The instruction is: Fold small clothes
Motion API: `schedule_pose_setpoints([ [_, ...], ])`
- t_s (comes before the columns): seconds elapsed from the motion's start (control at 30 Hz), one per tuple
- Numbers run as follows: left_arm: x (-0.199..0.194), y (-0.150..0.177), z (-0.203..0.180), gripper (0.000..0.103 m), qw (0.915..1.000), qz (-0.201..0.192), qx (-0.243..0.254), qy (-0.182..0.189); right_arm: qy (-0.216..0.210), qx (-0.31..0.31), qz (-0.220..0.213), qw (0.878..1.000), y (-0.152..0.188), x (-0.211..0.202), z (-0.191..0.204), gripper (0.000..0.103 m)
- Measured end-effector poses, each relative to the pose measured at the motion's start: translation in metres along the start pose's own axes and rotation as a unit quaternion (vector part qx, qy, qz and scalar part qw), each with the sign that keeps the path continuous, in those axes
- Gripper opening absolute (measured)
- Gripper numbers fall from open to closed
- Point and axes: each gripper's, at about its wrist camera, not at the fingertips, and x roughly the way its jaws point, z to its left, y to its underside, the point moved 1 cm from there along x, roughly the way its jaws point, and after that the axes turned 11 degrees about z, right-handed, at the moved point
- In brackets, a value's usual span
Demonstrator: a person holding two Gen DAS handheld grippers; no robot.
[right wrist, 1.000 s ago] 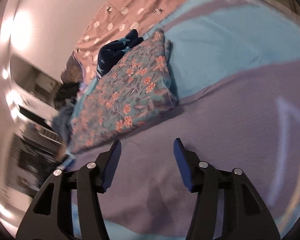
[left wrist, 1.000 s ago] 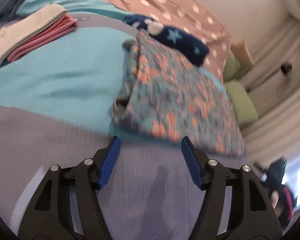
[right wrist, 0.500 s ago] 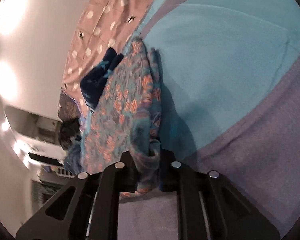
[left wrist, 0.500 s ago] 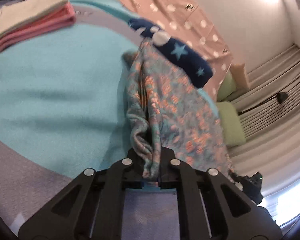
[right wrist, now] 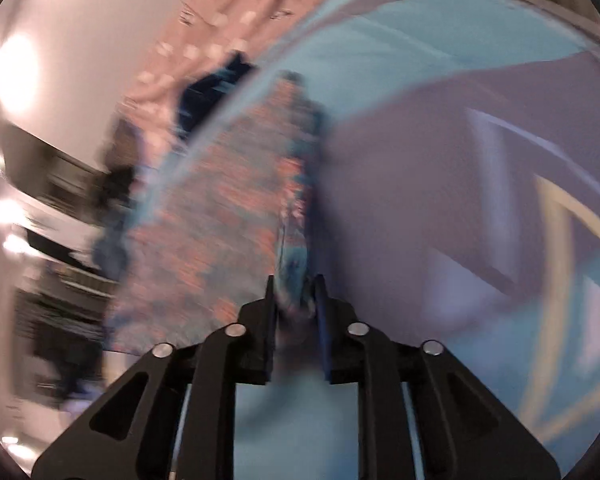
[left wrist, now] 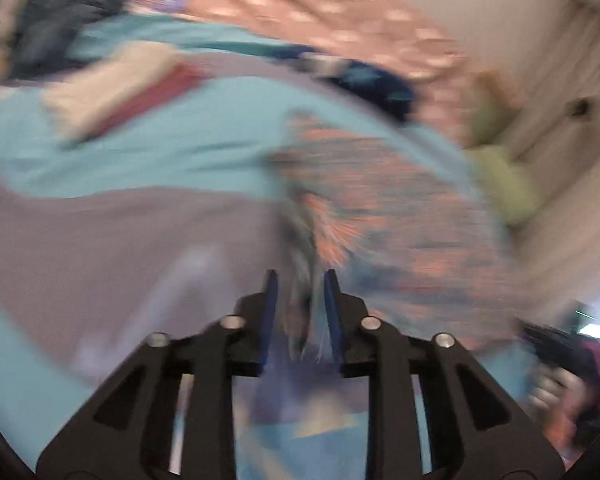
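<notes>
I see the garment (left wrist: pixel 400 216) as a teal-grey cloth printed with orange-pink flowers, heavily smeared by motion in both views, so I cannot make out seams or what kind of clothing it is. It lies on the bed cover (left wrist: pixel 140 148), which is turquoise with a lilac band. In the left wrist view the cloth spreads from the centre toward 2 and 3 o'clock; one bunched corner runs down toward 6 o'clock and into the left gripper (left wrist: pixel 299 296). In the right wrist view the garment (right wrist: pixel 228 208) fills the area from the centre out to 9 o'clock, and its gathered edge drops toward 6 o'clock into the right gripper (right wrist: pixel 295 300).

Left jaws: narrow gap, just been opening from a tight pinch. A fold of the cloth sits between the blue pads; blur stops me saying whether they press on it.

Right jaws: the same, narrow and just been opening, with a bunched fold between the pads. It fills most of the gap, but I cannot confirm contact.

Beyond the garment, at 1 o'clock in the left view, lies a navy cloth (left wrist: pixel 376 84) with pale marks, touching or just beside the garment's far edge. At 10 o'clock is a folded stack (left wrist: pixel 116 92), cream over pink, well apart from it. A dotted pink quilt (left wrist: pixel 320 4) runs along 12 o'clock, and green cushions (left wrist: pixel 500 176) sit at 3 o'clock.
</notes>
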Motion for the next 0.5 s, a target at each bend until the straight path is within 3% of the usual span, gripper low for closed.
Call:
schedule_pose_setpoints([
  [0.03, -0.004, -0.001, 0.003, 0.024, 0.9989, -0.006, -0.009, -0.045, -0.020, 0.001, -0.006, 1.000, 0.005, -0.004, -0.006, 0.031],
  [0.07, -0.012, -0.005, 0.001, 0.024, 0.9980, -0.017, -0.011, -0.059, -0.034, -0.003, -0.012, 0.999, 0.007, -0.010, -0.009, 0.032],
  [0.17, -0.030, -0.021, -0.043, 0.024, 0.9980, -0.045, 0.037, -0.026, -0.034, -0.071, -0.041, 0.996, 0.005, -0.024, -0.004, 0.034],
  [0.27, -0.021, -0.030, -0.121, 0.031, 0.9903, -0.041, 0.130, 0.030, -0.046, -0.154, -0.036, 0.986, 0.011, -0.025, 0.011, 0.042],
  [0.33, 0.001, -0.026, -0.175, 0.033, 0.9797, -0.008, 0.185, 0.076, -0.034, -0.217, -0.024, 0.975, 0.018, -0.017, 0.022, 0.046],
  [0.43, 0.045, -0.003, -0.256, 0.033, 0.9543, 0.065, 0.262, 0.128, -0.024, -0.262, -0.006, 0.965, 0.019, -0.004, 0.029, 0.052],
  [0.5, 0.068, 0.020, -0.301, 0.034, 0.9331, 0.104, 0.310, 0.149, -0.034, -0.266, 0.000, 0.963, 0.018, -0.003, 0.027, 0.052],
])
